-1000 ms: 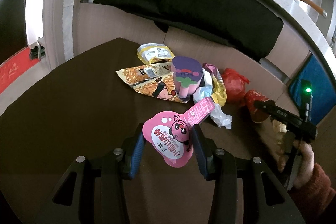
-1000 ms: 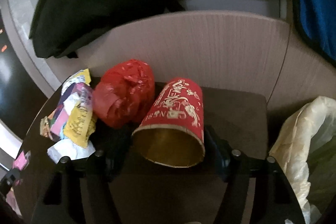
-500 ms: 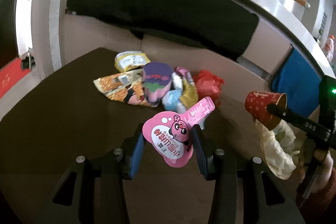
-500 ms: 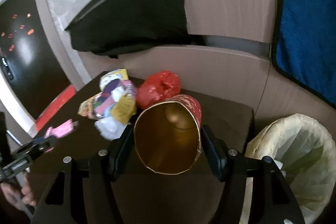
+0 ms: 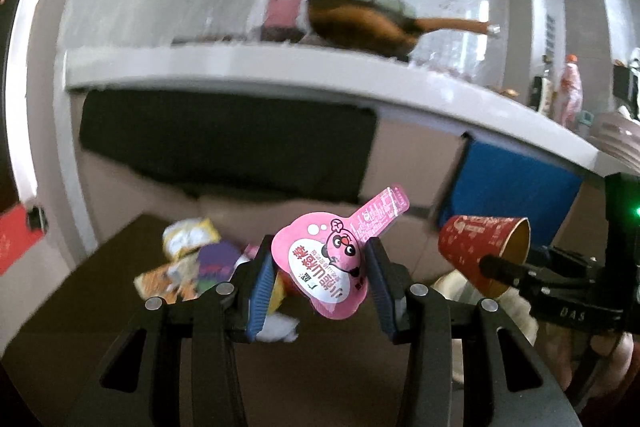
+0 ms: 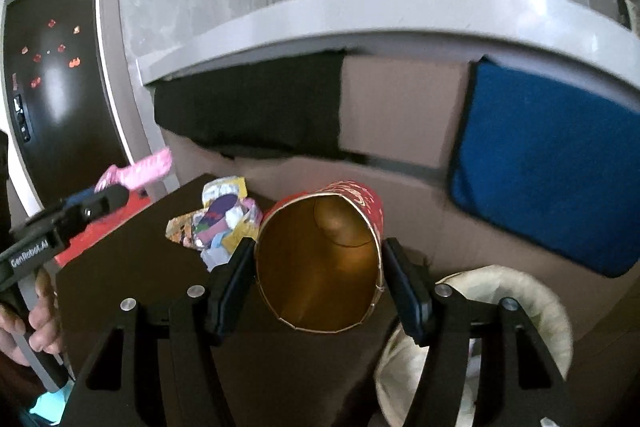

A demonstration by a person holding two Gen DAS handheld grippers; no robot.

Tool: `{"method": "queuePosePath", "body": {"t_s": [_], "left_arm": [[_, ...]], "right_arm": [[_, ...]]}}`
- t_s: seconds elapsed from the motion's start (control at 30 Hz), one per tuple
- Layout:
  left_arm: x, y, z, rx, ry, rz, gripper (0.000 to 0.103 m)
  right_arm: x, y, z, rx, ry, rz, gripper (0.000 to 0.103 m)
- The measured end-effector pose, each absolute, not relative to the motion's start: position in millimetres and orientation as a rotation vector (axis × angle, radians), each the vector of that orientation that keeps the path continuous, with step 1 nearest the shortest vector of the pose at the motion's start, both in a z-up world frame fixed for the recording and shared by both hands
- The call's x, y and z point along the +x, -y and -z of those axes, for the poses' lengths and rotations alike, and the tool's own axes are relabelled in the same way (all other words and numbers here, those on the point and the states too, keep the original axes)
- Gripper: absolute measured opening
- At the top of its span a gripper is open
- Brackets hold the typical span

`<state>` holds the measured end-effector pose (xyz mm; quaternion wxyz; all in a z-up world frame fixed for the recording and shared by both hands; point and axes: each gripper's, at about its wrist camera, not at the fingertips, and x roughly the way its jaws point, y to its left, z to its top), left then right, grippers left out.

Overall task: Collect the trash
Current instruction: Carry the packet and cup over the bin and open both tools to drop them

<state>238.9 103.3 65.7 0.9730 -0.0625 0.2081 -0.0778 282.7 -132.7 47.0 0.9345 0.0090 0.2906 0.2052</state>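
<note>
left claw (image 5: 318, 281) is clamped on a pink snack lid (image 5: 330, 267), pads on its two side edges, printed face toward the camera, tab sticking out toward 1 o'clock. edge grip makes sense: it's a thin flat sheet, nothing else to pinch.

right claw (image 6: 318, 289) is clamped across a red paper cup (image 6: 324, 259), mouth facing the camera, gold inside visible, base pointing away. the rim looks slightly squashed between the pads, so the cup is soft and the grip is probably firm enough.

both items are off the counter and in the air. judging by position, each is on its way to the lined bin (image 6: 532, 301), which sits at 4 o'clock in the right wrist view, just beside the counter edge and below the cup. cup is closest, likely goes in first.

rest of the trash pile (image 6: 218, 223) is on the dark brown counter (image 6: 132, 267) at 10 o'clock from the cup: crumpled wrappers, something purple, white tissue. not yet collected.

room: kitchen-like. grey worktop shelf above with a brown pan (image 5: 360, 27), cartoon wall decal, black cloth (image 6: 256, 111) and blue towel (image 6: 548, 163) hanging off the shelf edge, dark fridge door (image 6: 56, 87) at 9 o'clock. background is motion-blurred.

risk: the lid could flutter past the bin on release.
</note>
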Motion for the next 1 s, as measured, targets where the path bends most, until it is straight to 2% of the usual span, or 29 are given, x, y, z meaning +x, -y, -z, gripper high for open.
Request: {"method": "queuePosePath", "body": {"t_s": [0.33,0.73,1.0], "left_arm": [[243.6,-32.9,-102.6,-0.067,-0.321,0.179,0.045],[252.2,56.1,-102.7,-0.022,-0.304,0.285,0.045],[263.7,101.5,-80.3,-0.018,-0.372,0.358,0.045]], "right_arm": [[262.3,201.7,-90.5,0.030,-0.466,-0.347,0.061],[252.5,268.0,-83.5,0.060,-0.450,-0.249,0.061],[245.9,303.3,-70.0,0.090,-0.469,-0.189,0.061]]}}
